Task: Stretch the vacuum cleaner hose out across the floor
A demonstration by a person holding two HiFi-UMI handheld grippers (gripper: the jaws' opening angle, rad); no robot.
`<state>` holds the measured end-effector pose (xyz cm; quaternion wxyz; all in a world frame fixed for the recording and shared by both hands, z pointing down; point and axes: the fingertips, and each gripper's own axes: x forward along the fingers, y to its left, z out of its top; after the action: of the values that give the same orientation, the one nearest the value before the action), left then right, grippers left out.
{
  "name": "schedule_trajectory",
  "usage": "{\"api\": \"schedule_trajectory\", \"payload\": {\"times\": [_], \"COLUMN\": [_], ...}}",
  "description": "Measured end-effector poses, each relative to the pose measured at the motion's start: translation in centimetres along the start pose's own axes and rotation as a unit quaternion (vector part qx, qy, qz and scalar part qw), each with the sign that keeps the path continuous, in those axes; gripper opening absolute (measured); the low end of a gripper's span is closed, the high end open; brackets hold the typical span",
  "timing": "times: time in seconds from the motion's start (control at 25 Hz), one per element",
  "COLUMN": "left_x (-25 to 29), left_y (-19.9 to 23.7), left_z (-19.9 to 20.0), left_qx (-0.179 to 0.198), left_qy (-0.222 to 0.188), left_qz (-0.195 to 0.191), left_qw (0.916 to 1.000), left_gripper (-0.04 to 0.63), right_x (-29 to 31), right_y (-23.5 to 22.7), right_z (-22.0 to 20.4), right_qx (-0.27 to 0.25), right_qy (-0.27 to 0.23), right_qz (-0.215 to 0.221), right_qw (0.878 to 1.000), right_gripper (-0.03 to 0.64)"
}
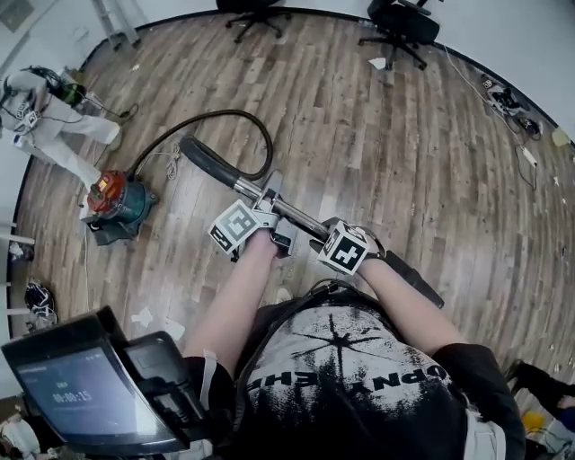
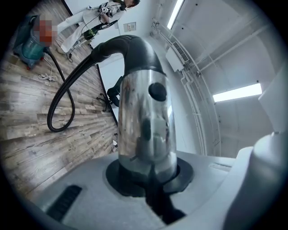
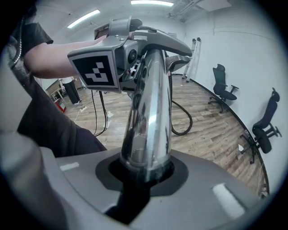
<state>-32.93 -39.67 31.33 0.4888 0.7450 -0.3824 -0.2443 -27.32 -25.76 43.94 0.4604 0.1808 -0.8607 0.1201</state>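
Wood floor (image 1: 359, 117): I have left gripper (image 1: 268, 214) and right gripper (image 1: 329, 232) both clamped on the tube (image 1: 298, 214), held up, while the hose (image 1: 235, 111) lies looped, running to the vacuum (image 1: 115, 199).

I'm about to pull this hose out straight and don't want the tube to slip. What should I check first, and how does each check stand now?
1. Left gripper jaws shut on the metal tube: ok.
2. Right gripper jaws shut on the same tube: ok.
3. Hose lies straight: not ok, it curls in a loop.
4. Hose fixed to the vacuum cleaner: cannot tell, the joint is too small.
5. Room to pull: cannot tell; an office chair and cables sit near the wall.
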Motion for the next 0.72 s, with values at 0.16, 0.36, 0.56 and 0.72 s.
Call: {"api": "schedule_trajectory", "payload": {"times": [0.16, 0.36, 0.56, 0.72], "left_x": [0.4, 0.6, -0.5, -1.4], "left_y": [0.0, -0.8, -1.3, -1.6], "left_z": [-3.7, -7.7, -9.9, -11.3], "left_qx": [-0.008, -0.01, -0.01, -0.011], "left_qy": [-0.046, -0.089, -0.115, -0.123], "left_qz": [0.02, 0.047, 0.076, 0.09], "left_qw": [0.9987, 0.9949, 0.9904, 0.9882], "left_gripper": [0.038, 0.038, 0.038, 0.038], "right_x": [-1.4, -3.7, -4.6, -5.1], "right_y": [-0.9, -1.5, -0.2, 0.9], "right_z": [-4.6, -9.0, -11.4, -12.4], "right_qx": [-0.042, -0.079, -0.094, -0.102], "right_qy": [0.01, 0.016, 0.009, 0.002], "right_qz": [0.032, 0.063, 0.101, 0.117], "right_qw": [0.999, 0.995, 0.99, 0.988], "right_gripper": [0.089, 0.089, 0.091, 0.092]}}
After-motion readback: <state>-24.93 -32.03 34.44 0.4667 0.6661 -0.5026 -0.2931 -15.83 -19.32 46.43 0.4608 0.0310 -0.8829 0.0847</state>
